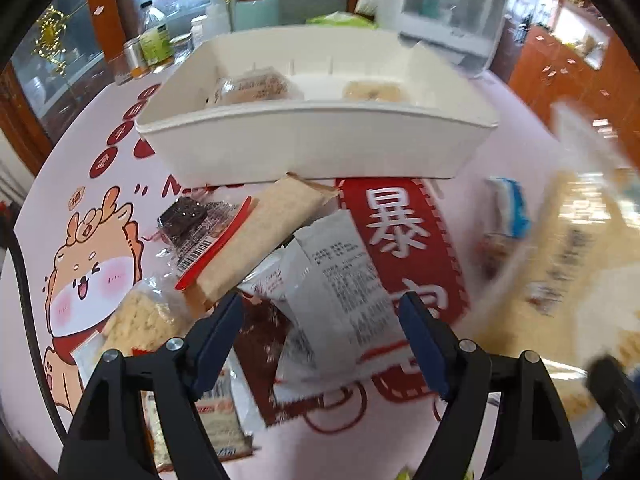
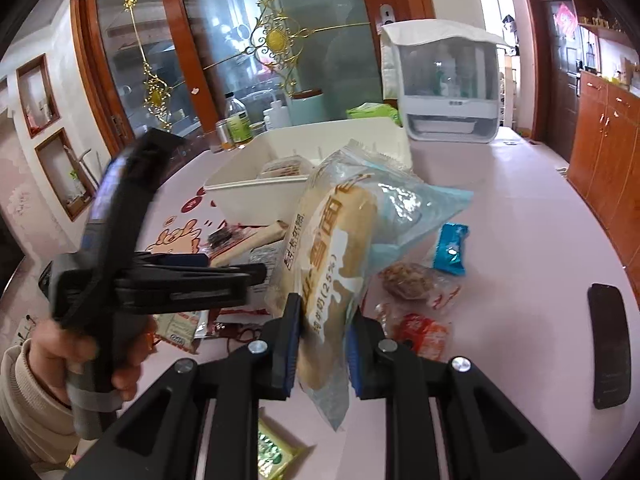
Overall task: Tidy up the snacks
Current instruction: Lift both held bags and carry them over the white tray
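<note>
My left gripper (image 1: 322, 304) is open, and a white printed snack packet (image 1: 340, 292) lies between its spread blue pads without touching them. Beyond it lie a tan bar packet (image 1: 260, 228) and a dark brownie packet (image 1: 184, 216). The white bin (image 1: 312, 148) stands behind them and holds two wrapped snacks. My right gripper (image 2: 324, 320) is shut on a long bread packet (image 2: 336, 240), held up above the table. In the right wrist view the left gripper (image 2: 256, 274) shows side-on at the left, held by a hand (image 2: 80, 360).
Loose on the pink tablecloth are a blue packet (image 2: 450, 248), a nut snack (image 2: 412, 280), a red-orange packet (image 2: 420, 332) and a green packet (image 2: 272, 452). A black flat object (image 2: 608, 344) lies at the right. Behind the bin stand a white appliance (image 2: 448, 80) and bottles (image 2: 236, 120).
</note>
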{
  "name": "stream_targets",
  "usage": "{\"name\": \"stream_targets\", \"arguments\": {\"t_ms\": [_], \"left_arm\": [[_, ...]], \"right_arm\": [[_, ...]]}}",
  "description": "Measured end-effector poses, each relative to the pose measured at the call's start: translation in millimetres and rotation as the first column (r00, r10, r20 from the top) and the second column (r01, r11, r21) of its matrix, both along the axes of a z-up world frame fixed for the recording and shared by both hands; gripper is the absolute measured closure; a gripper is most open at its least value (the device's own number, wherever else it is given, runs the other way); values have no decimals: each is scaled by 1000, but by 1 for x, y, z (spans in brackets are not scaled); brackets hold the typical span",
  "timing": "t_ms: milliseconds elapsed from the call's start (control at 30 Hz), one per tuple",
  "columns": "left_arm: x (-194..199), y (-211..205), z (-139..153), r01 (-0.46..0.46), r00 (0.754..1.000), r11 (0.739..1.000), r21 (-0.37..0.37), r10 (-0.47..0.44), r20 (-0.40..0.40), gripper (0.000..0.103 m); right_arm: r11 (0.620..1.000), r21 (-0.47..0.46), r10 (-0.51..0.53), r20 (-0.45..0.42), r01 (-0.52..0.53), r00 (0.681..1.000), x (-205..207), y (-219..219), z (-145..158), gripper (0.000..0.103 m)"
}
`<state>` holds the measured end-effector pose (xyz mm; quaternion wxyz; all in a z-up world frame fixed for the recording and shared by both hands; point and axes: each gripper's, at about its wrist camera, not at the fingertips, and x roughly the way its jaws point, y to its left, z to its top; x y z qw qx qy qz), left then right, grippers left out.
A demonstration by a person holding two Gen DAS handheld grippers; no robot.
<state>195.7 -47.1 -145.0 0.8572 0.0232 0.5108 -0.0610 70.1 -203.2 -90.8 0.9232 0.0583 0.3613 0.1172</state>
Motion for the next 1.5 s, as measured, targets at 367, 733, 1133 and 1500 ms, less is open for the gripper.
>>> {"name": "stream_targets", "arguments": {"t_ms": [367,733,1133,1500], "left_arm": [[25,-11,-34,-77,993,997,27,79,-87,21],[-5,2,7,-17,1000,999,-27,17,15,50],[-17,23,144,24,945,1000,4,-24,326,50],[40,24,209,-34,897,996,81,-6,442,50]], "right_arm": [[995,-48,-84,-10,83,996,22,-16,-10,83],[995,-41,-96,-12,95,995,36,-20,-7,83],[999,5,-51,141,51,989,51,-4,59,83],[999,3,-33,292,33,956,96,17,128,82]]}}
